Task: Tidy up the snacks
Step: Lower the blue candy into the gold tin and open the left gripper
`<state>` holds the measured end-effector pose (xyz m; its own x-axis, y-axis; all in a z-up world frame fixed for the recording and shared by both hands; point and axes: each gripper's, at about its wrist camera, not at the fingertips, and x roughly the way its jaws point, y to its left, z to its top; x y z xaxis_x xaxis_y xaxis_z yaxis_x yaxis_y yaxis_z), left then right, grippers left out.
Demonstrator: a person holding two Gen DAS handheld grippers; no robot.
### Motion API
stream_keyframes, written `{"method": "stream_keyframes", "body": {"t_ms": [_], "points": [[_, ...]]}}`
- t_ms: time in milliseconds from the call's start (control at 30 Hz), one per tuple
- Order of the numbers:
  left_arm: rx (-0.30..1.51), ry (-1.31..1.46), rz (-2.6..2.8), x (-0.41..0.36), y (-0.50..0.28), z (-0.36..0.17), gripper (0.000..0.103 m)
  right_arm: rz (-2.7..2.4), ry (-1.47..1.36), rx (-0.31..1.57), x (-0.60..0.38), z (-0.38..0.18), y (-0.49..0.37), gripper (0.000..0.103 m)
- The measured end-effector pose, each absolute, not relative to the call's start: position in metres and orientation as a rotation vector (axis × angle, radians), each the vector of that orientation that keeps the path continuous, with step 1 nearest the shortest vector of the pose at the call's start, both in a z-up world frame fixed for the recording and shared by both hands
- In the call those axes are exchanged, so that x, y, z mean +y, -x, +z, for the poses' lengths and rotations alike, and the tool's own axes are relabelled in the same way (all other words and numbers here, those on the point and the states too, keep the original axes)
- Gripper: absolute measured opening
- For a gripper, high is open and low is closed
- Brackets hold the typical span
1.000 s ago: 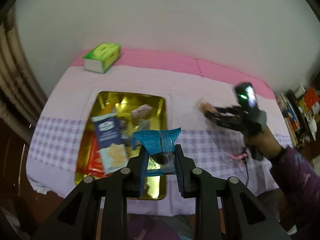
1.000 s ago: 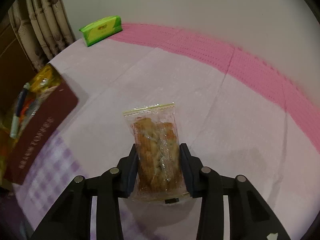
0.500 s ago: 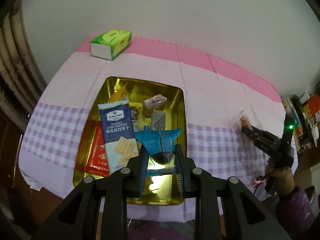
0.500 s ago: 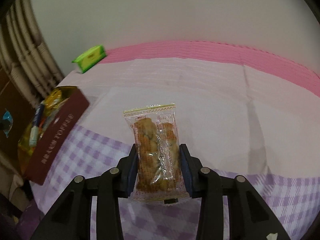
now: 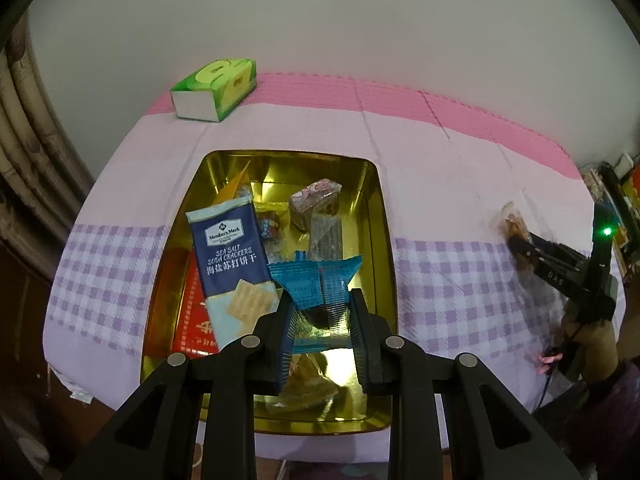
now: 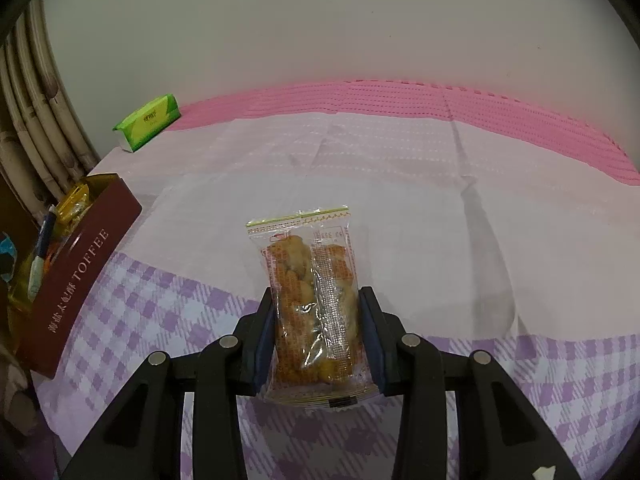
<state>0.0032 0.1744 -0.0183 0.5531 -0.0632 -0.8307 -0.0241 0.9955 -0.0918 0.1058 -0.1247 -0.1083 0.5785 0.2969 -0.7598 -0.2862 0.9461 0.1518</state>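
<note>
Left view: left gripper (image 5: 320,312) clamping blue packet (image 5: 316,284) over gold tin (image 5: 386,240), crackers (image 5: 232,256) inside, right view: right gripper (image 6: 318,320) clamping clear snack pack (image 6: 312,288) above cloth (image 6: 400,184), tin's maroon side, tissue box (image 6: 146,122) far left.

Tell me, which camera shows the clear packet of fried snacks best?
The right wrist view: the clear packet of fried snacks fills its centre, clamped in the right gripper. The left wrist view shows that packet only small and blurred at its right edge.
</note>
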Motion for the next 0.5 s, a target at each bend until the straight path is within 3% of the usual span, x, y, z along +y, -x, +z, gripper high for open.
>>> {"method": "stream_keyframes", "body": {"t_ms": [500], "points": [[1.009,0.075,-0.023,0.1712,-0.0029,-0.0216,0.027,0.325,0.022,0.893,-0.1216,-0.1073,-0.1068,0.037]]}}
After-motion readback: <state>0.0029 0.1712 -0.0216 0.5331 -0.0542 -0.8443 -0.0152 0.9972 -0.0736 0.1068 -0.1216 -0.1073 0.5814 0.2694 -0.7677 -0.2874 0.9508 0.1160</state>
